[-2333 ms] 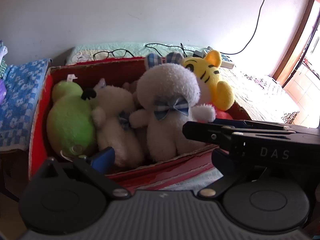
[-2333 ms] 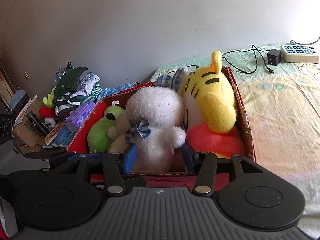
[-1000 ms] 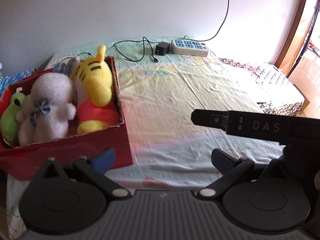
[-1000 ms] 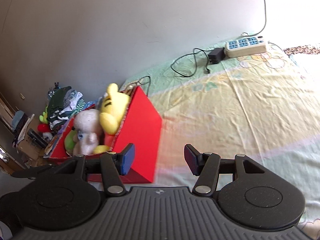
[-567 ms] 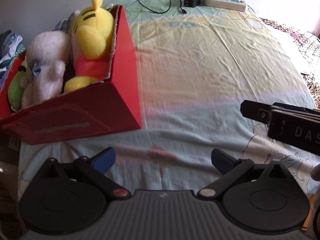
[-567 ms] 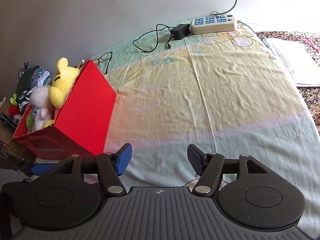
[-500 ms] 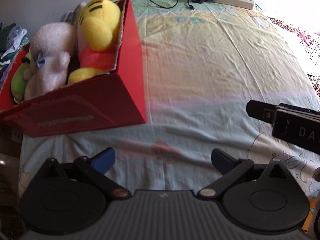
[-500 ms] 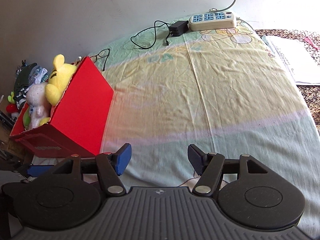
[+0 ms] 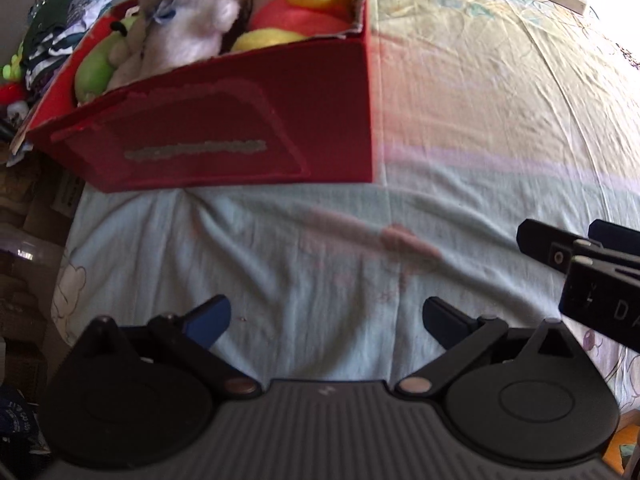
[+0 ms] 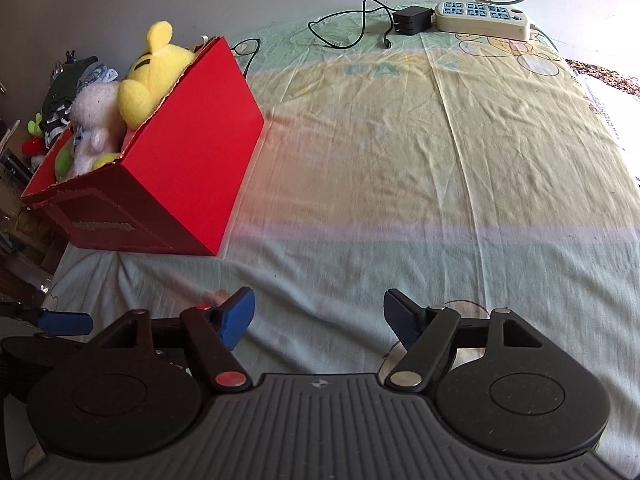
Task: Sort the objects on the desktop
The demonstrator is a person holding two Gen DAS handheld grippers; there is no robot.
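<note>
A red cardboard box (image 10: 188, 168) packed with plush toys sits at ten o'clock on a bed covered by a pale green and yellow cartoon sheet (image 10: 420, 168), as seen from the right wrist camera. A yellow tiger toy (image 10: 156, 76) fills the box's far end, with a white plush (image 10: 94, 120) beside it and a green one (image 9: 94, 72) toward the near left corner. The right gripper (image 10: 319, 316) hangs above bare sheet at six o'clock; its jaws have just been opening and stand wide with nothing between them. The left gripper (image 9: 326, 320) is likewise spread, empty, over the sheet just short of the box's front wall. At one o'clock, near the wall, lie a white power strip (image 10: 482, 20) and a black adapter (image 10: 412, 26) with its cable. A heap of clothes (image 10: 76, 84) lies beyond the box at nine o'clock.
</note>
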